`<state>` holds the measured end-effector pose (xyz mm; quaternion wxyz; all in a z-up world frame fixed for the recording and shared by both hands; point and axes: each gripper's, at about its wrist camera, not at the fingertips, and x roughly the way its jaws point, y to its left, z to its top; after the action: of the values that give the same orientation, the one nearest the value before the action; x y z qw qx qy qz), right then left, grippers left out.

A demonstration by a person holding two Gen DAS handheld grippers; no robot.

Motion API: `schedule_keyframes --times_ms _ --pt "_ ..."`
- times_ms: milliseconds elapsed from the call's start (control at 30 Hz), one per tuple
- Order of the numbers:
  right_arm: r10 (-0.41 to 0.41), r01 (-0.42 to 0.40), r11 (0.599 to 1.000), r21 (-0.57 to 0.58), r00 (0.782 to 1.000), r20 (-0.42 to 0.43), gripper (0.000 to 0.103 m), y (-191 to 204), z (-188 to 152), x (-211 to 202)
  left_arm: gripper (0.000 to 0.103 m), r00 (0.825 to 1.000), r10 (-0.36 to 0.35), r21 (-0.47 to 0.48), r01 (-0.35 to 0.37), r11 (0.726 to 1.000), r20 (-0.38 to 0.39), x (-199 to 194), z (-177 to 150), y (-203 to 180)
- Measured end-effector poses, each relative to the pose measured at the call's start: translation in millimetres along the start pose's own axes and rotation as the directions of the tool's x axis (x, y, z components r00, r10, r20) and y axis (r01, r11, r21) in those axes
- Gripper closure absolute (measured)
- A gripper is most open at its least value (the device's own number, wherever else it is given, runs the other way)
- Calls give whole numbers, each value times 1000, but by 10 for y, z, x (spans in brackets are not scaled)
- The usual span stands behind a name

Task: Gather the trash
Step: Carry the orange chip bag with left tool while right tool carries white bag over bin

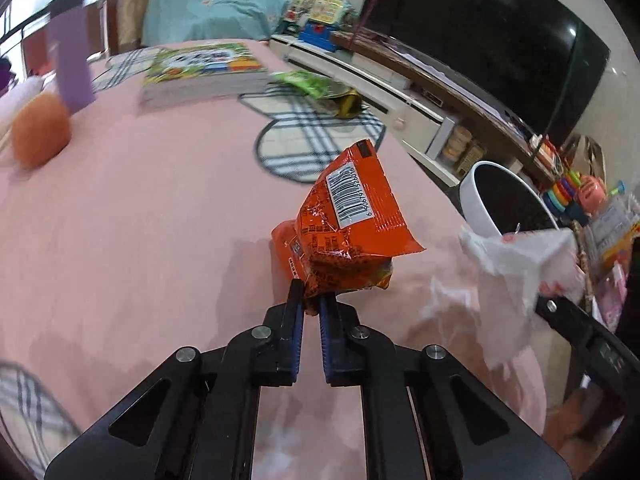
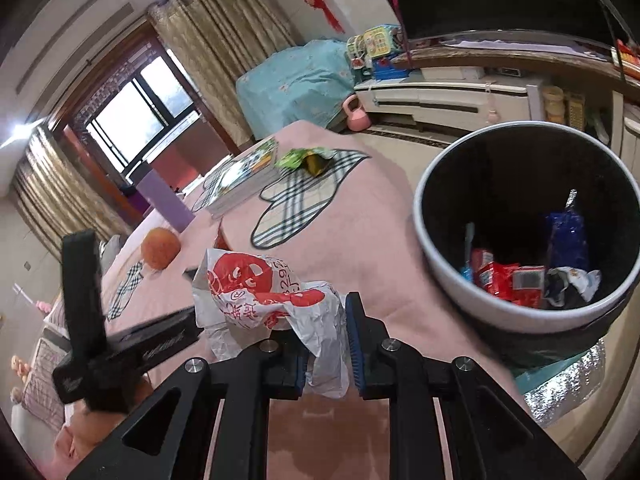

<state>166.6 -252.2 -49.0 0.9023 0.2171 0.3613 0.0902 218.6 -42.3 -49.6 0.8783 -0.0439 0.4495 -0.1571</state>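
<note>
A pink bed cover (image 1: 140, 208) fills the lower part of both views, with curtains, a window and a dark TV behind. The left gripper (image 1: 311, 304) has its fingers pinching the bottom edge of an orange snack packet (image 1: 348, 224), which stands up from the tips, barcode facing the camera, lifted above the cover. The right gripper (image 2: 326, 340) has its fingers clamped on a crumpled white bag (image 2: 276, 300) with red print; the bag bulges up and leftward out of the tips. Just right of that bag stands the bin (image 2: 436, 264), white outside and black inside, with red and blue wrappers at its bottom. Farther off on the cover lie a green packet (image 2: 304, 158), a stack of books (image 1: 204, 72) and an orange ball (image 1: 40, 132).
</note>
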Motion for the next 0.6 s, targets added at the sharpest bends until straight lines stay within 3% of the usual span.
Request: schedule_keyframes --times_ms 300,600 --pt "37 -37 999 -18 999 -4 85 156 -62 5 96 1000 -3 -29 4 1000 31 -406 -161 100" --pt "9 -9 998 -61 1000 7 85 232 -183 100 96 999 3 -36 -1 999 40 -424 -292 101"
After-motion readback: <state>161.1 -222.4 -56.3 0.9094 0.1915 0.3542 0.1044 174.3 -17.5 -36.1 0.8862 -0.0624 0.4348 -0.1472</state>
